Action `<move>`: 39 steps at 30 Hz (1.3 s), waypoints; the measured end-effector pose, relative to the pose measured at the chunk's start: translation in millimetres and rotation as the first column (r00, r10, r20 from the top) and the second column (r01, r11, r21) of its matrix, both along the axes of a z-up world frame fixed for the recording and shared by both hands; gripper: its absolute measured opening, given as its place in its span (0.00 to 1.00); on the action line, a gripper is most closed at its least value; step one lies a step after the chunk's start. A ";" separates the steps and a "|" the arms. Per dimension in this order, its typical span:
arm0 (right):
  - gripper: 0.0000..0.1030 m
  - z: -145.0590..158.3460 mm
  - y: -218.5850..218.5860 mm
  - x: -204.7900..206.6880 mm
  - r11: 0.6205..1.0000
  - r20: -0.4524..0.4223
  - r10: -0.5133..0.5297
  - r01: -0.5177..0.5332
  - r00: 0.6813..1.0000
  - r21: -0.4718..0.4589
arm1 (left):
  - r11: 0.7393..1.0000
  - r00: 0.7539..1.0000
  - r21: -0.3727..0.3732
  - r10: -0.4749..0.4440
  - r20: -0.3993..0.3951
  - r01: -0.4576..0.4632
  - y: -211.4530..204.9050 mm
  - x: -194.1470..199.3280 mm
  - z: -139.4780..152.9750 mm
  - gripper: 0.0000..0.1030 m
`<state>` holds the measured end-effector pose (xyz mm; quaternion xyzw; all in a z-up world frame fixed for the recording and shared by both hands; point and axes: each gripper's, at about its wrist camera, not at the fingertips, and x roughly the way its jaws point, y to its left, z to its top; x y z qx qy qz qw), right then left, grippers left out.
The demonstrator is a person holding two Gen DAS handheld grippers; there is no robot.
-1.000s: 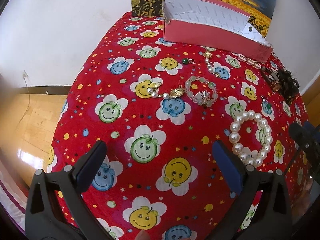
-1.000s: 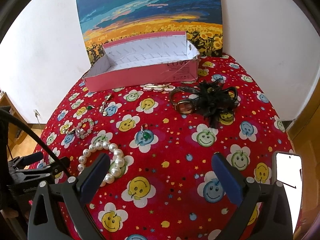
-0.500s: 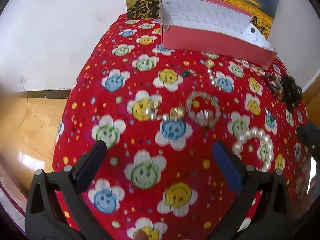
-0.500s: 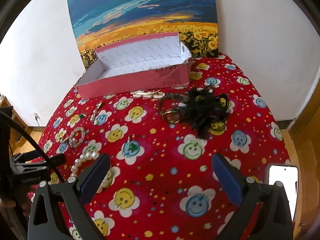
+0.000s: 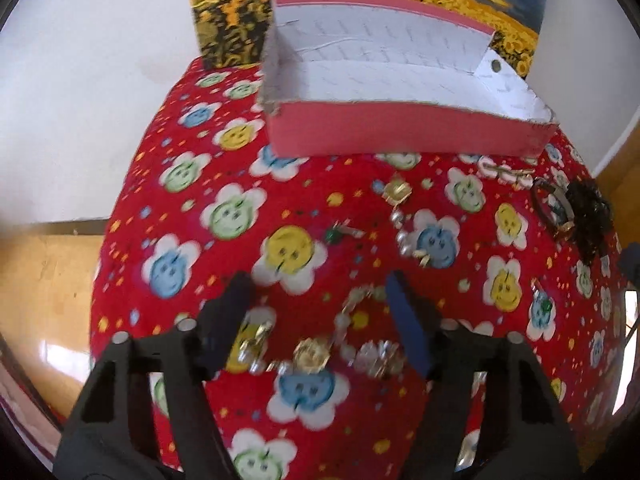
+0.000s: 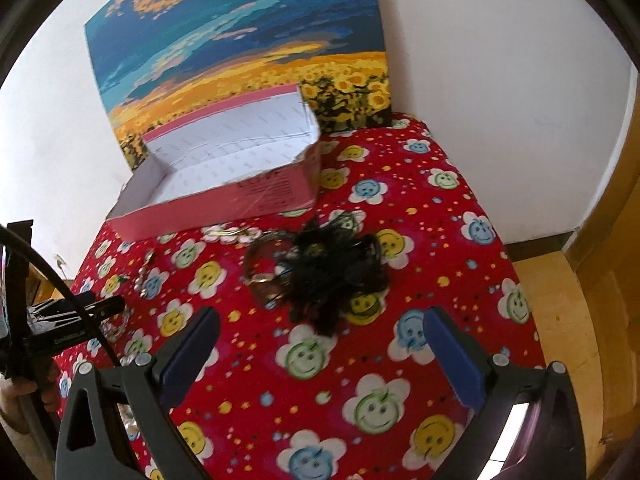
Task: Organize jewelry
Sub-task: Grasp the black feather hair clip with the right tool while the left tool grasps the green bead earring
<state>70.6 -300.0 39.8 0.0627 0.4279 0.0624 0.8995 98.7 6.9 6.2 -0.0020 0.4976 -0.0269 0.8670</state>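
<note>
Left gripper (image 5: pixel 320 312): fingers apart, gripping nothing.
Bracelet (image 5: pixel 360 336): on the cloth (image 5: pixel 168 184), between those fingers, chain running crosswise (blurred).
Right gripper (image 6: pixel 320 348): spread wide, empty, farther off.
Box (image 5: pixel 400 136): straight ahead, empty.

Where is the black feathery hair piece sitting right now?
In the right wrist view the black feathery hair piece lies mid-table on the red cloth, touching a bangle, just in front of the pink box.
</note>
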 end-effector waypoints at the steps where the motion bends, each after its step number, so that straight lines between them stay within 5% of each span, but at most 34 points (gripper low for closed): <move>1: 1.00 -1.1 -1.3 2.5 1.000 -0.006 -0.003 0.003 1.000 0.000 | 1.000 1.000 0.007 -0.008 0.002 0.008 -1.7 3.0 -0.1 0.49; 7: 1.00 -6.8 -6.4 13.3 1.000 -0.020 -0.011 0.011 1.000 -0.005 | 0.996 0.998 0.065 -0.056 0.025 0.055 -12.7 20.9 -1.7 0.39; 13: 1.00 -16.5 -7.5 24.4 1.000 -0.048 -0.008 0.008 0.999 0.010 | 0.998 0.997 0.024 -0.059 0.040 0.058 -10.0 26.4 -2.8 0.33; 19: 1.00 -21.1 -5.8 28.8 1.000 -0.057 0.008 -0.007 0.998 0.028 | 0.995 0.993 0.016 -0.099 0.059 0.098 -17.5 22.5 -2.5 0.08; 23: 1.00 -20.9 -6.2 29.1 0.999 -0.046 0.023 -0.020 0.999 0.047 | 0.992 0.990 0.070 -0.113 0.083 0.107 -25.3 18.6 -2.4 0.08; 31: 1.00 -18.3 -3.6 30.8 0.999 -0.032 0.029 -0.028 0.999 0.033 | 0.996 0.990 0.023 -0.085 0.116 0.083 -17.5 10.7 10.9 0.07; 39: 0.76 -24.5 0.3 42.5 0.999 -0.058 0.036 -0.034 0.998 0.032 | 0.997 0.985 -0.009 -0.078 0.155 0.081 -13.0 -0.7 27.4 0.07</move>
